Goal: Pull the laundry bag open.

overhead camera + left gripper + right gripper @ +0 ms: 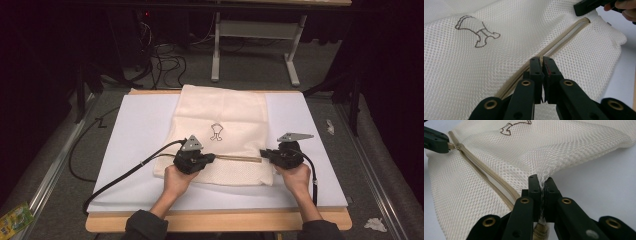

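- High view: the mesh laundry bag point(220, 131) lies flat on the white table point(310, 150), running from the centre toward 12 o'clock, with its zipper point(239, 158) crossing the near part from 9 to 3 o'clock.
- My left gripper point(212, 158) sits at the 9 o'clock end of the zipper. In the left gripper view my jaws are pressed together on the zipper pull point(541, 60), as far as I can tell.
- My right gripper point(263, 153) sits at the 3 o'clock end. In the right gripper view my jaws are clamped on a pinch of mesh point(540, 182) at the bag's edge, holding it taut.
- Ahead of my left jaws, the two tapes of the zipper point(564, 37) lie apart toward 1 o'clock, so that stretch looks open.
- Behind them, toward 7 o'clock, the teeth look meshed.
- My judgement: the closing has only begun. Most of the run toward the right gripper is left to pull, with the edge kept tight.
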{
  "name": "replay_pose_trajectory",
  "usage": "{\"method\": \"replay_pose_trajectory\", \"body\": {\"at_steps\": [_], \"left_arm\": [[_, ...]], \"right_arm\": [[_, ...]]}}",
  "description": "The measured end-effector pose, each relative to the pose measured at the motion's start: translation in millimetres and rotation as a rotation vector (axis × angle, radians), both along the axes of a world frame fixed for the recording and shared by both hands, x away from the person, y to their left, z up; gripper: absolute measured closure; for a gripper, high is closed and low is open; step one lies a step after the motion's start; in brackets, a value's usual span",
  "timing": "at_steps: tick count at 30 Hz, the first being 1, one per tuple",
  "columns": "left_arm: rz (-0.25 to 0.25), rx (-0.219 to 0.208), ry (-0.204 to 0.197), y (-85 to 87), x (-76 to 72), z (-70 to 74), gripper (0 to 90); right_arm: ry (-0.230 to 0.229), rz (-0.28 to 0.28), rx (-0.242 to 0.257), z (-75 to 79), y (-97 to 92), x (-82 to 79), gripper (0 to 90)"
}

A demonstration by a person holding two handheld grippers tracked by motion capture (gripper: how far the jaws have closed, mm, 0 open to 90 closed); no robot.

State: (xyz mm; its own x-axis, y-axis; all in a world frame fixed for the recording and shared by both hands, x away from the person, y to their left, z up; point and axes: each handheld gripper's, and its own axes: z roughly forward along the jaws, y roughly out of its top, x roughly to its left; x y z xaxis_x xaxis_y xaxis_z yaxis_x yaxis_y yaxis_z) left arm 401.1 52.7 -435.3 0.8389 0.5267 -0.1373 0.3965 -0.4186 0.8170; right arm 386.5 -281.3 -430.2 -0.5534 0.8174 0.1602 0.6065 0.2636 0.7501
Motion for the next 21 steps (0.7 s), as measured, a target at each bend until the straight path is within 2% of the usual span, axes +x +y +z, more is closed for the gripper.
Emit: {"method": "replay_pose_trajectory", "body": {"at_steps": [17,21], "left_arm": [[0.03,-0.004,-0.005,13.3,1.2,2.8,87.0],[0.038,-0.012,0.004,18.1,2.0,2.6,87.0]], "right_arm": [[-0.011,-0.008,-0.012,0.3,-0.1,0.6,88.0],[-0.007,-0.012,-0.012,0.2,-1.7,0.4,88.0]]}}
